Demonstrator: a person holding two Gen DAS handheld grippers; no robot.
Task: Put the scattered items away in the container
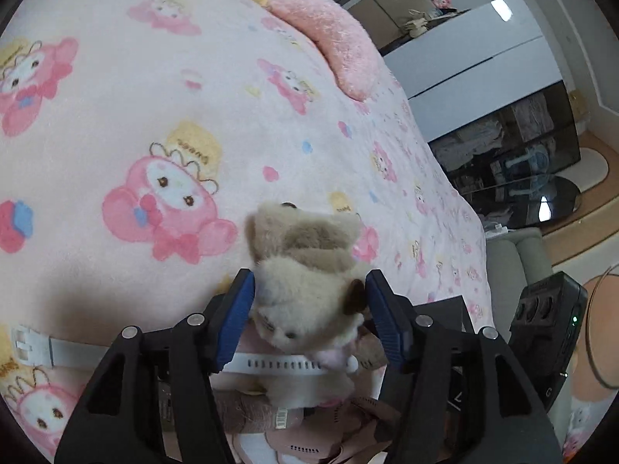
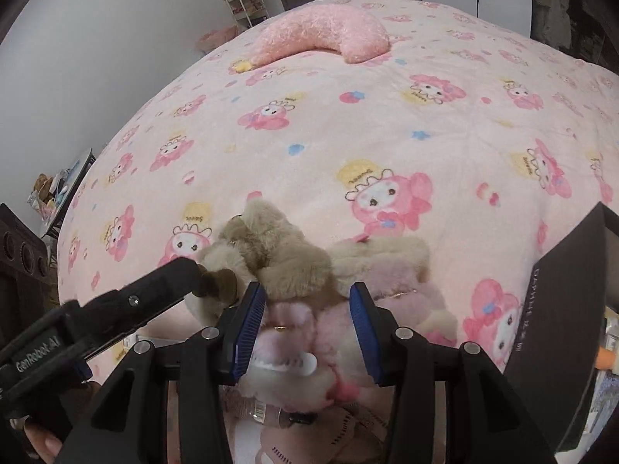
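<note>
Both tongs stand over the plush toy [image 1: 305,294] on the bed [image 1: 154,77]. Left tongs [image 1: 309,321] gape around it, pads apart from its fur. Right tongs [image 2: 307,328] are open too, gripping nothing.

bed: pink cartoon-print blanket [image 2: 348,123] covered it
pillow: pink crescent pillow [image 2: 325,34] lay at bed's far end
wall: plain white wall [image 2: 96,38] left of bed
cabinet: dark glass cabinet [image 1: 514,147] beside bed

The left claw [image 1: 309,309] points downward at a slant, its two blue-padded fingers [image 1: 236,319] spread wide apart. Seen from the right wrist, it reaches in from the left side. The right claw [image 2: 307,328] tips more steeply downward, its fingers [image 2: 247,326] also parted, pads facing each other.
</note>
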